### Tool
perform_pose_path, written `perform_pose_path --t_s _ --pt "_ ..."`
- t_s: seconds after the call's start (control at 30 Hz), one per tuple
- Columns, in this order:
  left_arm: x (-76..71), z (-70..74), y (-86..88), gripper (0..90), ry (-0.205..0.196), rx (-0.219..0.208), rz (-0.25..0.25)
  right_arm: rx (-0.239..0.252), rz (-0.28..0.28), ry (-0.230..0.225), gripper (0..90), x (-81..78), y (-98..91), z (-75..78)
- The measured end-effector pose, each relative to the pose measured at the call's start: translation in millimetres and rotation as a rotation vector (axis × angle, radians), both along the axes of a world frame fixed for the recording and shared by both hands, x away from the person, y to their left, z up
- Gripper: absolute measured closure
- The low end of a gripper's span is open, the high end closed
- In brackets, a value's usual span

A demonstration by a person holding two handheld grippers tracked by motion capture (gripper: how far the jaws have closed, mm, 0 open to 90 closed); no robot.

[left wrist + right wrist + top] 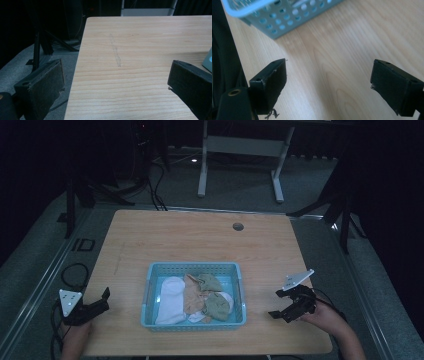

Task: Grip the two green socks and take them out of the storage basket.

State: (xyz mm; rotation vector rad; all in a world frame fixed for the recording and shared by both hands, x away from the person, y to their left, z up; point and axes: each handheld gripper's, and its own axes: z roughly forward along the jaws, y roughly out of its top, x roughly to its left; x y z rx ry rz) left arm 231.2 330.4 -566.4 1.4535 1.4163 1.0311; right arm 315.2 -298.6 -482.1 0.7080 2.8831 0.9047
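Blue basket (194,320) of socks (171,300) sits mid-table (200,235), a spread, empty gripper on either side — left (100,301), right (278,304) — likely before a first reach into the basket.

The left gripper (116,85) is seen with jaws spread wide, nothing held between them. Below lies the wooden table (140,45), marked by a faint grey streak (116,53). A pale blue corner (208,60) is glimpsed at right. Grey floor (22,62) is seen left.
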Motion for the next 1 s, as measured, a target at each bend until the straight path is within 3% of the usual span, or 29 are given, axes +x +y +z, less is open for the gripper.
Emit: perform_pose_path --t_s 0.63,1.0 --pt "0.4 0.0 0.3 0.3 0.001 -0.003 -0.002 0.006 0.116 -0.013 14.6 2.7 28.2 37.6" --pt "0.7 0.0 -0.3 0.3 0.001 -0.001 -0.001 0.029 0.176 -0.043 15.3 4.5 56.5 60.1"
